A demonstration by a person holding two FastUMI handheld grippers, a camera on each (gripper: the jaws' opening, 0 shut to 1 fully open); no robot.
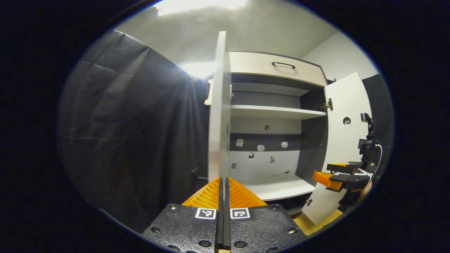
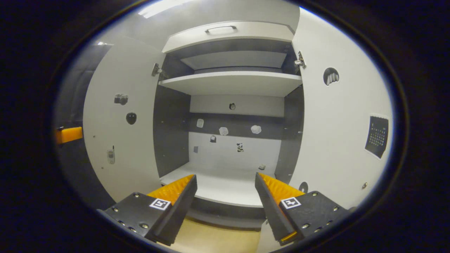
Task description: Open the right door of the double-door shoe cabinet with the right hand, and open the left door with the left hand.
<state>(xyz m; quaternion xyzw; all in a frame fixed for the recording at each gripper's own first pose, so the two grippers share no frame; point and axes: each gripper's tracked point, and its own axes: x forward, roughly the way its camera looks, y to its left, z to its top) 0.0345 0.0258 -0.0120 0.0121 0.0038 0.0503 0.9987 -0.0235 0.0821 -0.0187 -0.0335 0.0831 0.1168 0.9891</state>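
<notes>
The white shoe cabinet (image 1: 274, 112) stands with both doors swung open. In the left gripper view the left door (image 1: 218, 116) is edge-on, straight ahead of my left gripper (image 1: 223, 179), whose fingers are shut flat against each other just below the door's edge; whether they touch it I cannot tell. The right door (image 1: 346, 140) hangs wide open, and my right gripper (image 1: 325, 172) hovers in front of it. In the right gripper view my right gripper (image 2: 225, 177) is open and empty, facing the bottom shelf (image 2: 225, 184) between the left door (image 2: 119, 119) and right door (image 2: 337, 133).
A drawer (image 2: 228, 33) with a dark handle tops the cabinet, and one shelf (image 2: 232, 82) crosses its upper part. Small stickers dot the back panel and both doors. Black cloth (image 1: 133, 133) hangs left of the cabinet. Part of the left gripper (image 2: 69, 134) peeks past the left door's outer edge.
</notes>
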